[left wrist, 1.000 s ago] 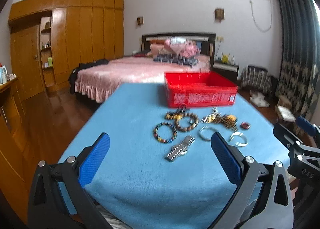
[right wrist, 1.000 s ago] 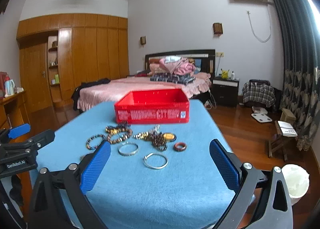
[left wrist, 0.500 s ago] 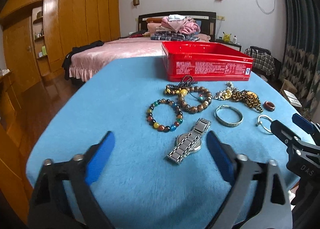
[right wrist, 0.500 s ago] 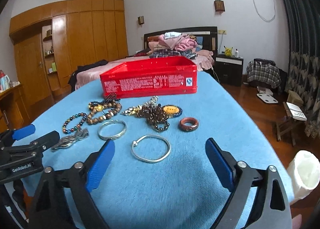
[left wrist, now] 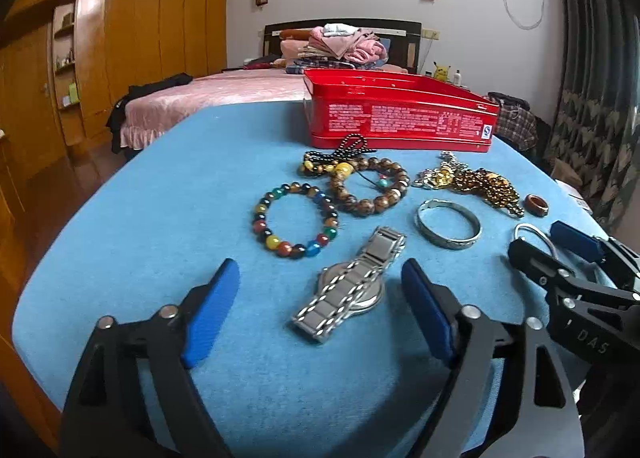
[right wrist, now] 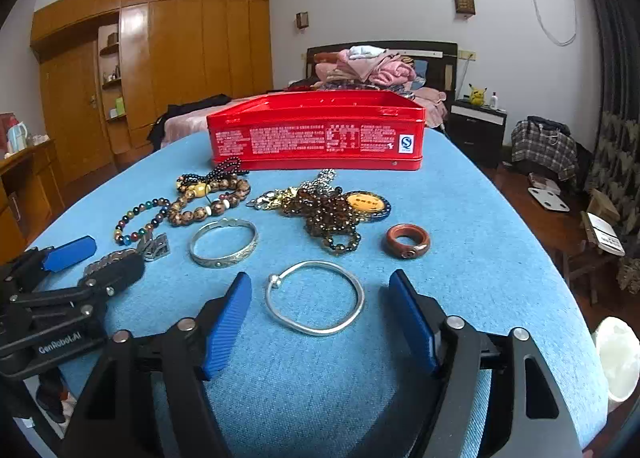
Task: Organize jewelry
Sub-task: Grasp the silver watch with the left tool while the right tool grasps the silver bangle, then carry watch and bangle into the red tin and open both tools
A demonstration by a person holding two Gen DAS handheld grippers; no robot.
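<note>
A steel watch [left wrist: 352, 286] lies on the blue tablecloth [left wrist: 180, 186] between the blue pads of my left gripper [left wrist: 319, 278]. Those jaws are opening slightly and touch nothing. A thin silver bangle [right wrist: 315, 298] lies between the pads of my right gripper [right wrist: 319, 282], whose jaws are closing with a gap still on both sides. Beyond lie a wide silver bangle [right wrist: 223, 242], a multicoloured bead bracelet [left wrist: 296, 218], a brown bead bracelet [left wrist: 368, 186], a gold and amber chain pile [right wrist: 328, 210] and a red-brown ring [right wrist: 407, 241]. An open red tin [right wrist: 316, 134] stands behind them.
The table edge falls away close on the left and right, with wooden floor below. A white bin [right wrist: 616, 358] stands at the right, low beside the table. A pink bed [left wrist: 224, 98] and a wooden wardrobe [left wrist: 132, 38] lie beyond the table.
Both grippers have come down and forward to the jewellery. Their jaws stand narrower than before. The watch now lies between the left pads, the thin bangle between the right pads.
</note>
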